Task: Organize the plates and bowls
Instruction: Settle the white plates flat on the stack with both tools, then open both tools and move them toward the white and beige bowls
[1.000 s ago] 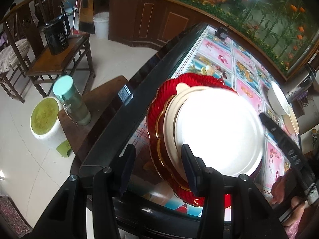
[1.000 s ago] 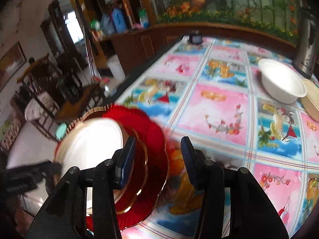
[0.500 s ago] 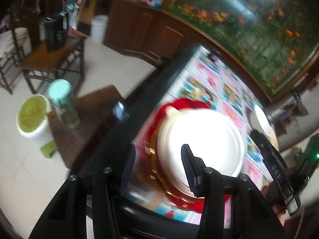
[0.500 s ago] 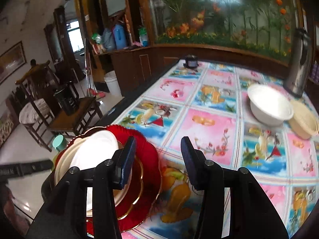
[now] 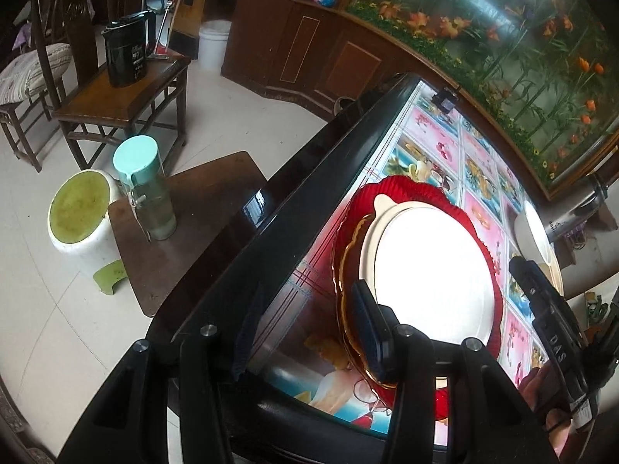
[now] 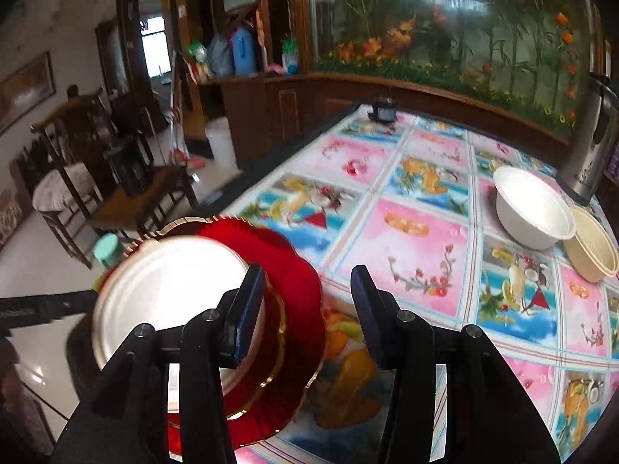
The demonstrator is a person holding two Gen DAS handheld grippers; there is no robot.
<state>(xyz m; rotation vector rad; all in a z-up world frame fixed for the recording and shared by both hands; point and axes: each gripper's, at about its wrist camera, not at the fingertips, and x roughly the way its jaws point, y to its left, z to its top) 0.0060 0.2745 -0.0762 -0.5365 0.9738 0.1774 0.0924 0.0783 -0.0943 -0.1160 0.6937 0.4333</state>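
A stack of plates sits at the table's near-left corner: a white plate (image 5: 429, 270) on a gold-rimmed plate (image 5: 348, 282) on a scalloped red plate (image 5: 418, 189). My left gripper (image 5: 305, 324) is open at the table edge, its right finger over the stack's rim. My right gripper (image 6: 307, 309) is open and empty just right of the same stack (image 6: 166, 290), its left finger over the red plate (image 6: 294, 282). A white bowl (image 6: 534, 208) and a cream bowl (image 6: 592, 249) stand at the far right.
The table has a colourful picture cloth (image 6: 410, 232) and a dark glossy edge (image 5: 278, 208). A steel thermos (image 6: 595, 135) stands behind the bowls. Left of the table are a low stool with a mint-lidded bottle (image 5: 143, 189), a bin (image 5: 81, 220) and wooden chairs (image 5: 120, 89).
Both grippers shifted slightly near the plate stack; the left view swung back after a blurred move. The right gripper sits a little closer to the stack. Both stay open.
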